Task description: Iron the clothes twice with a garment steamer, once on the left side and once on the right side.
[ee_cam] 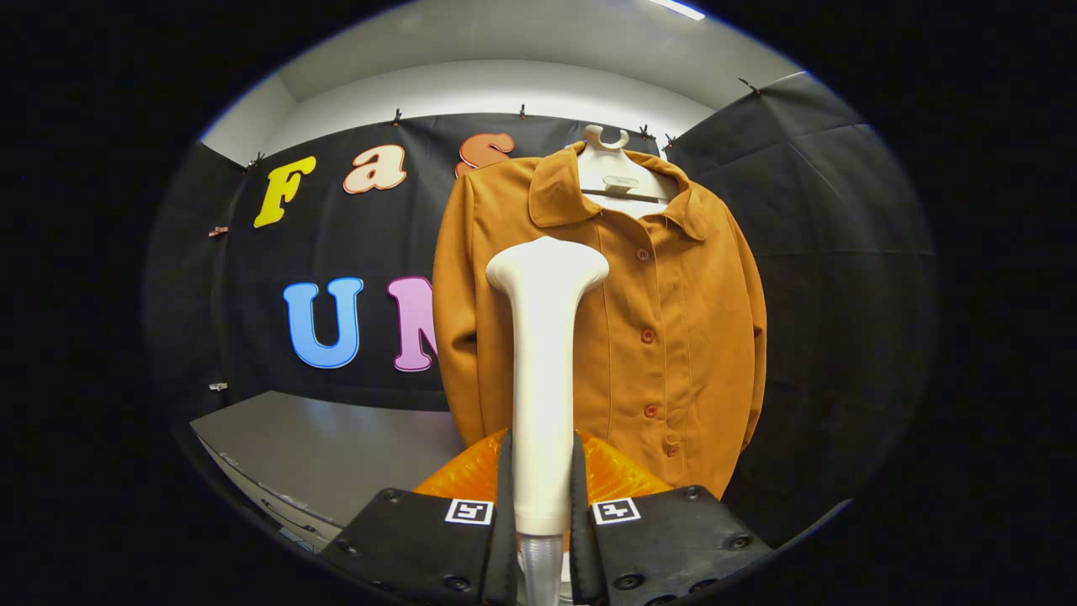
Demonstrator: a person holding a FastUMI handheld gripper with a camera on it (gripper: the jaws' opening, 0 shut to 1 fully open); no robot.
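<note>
The white garment steamer (545, 370) stands upright between the two black fingers (505, 505), which pinch its handle from both sides near the lower end; the gripper (543, 497) is clamped on it. The steamer's wide, rounded head sits at the top, in front of the left half of the orange jacket (665, 320), though whether the head touches the cloth cannot be told. The jacket hangs buttoned up on a white hanger (610, 172) against the black cloth wall (841, 252), its collar folded open and its sleeves hanging straight down at the sides. Just behind the fingers, under the jacket's hem, lies something orange and textured (614, 475); what it is cannot be told. A grey tabletop (328, 454) spreads out to the left, beyond the fingers, below the wall.
</note>
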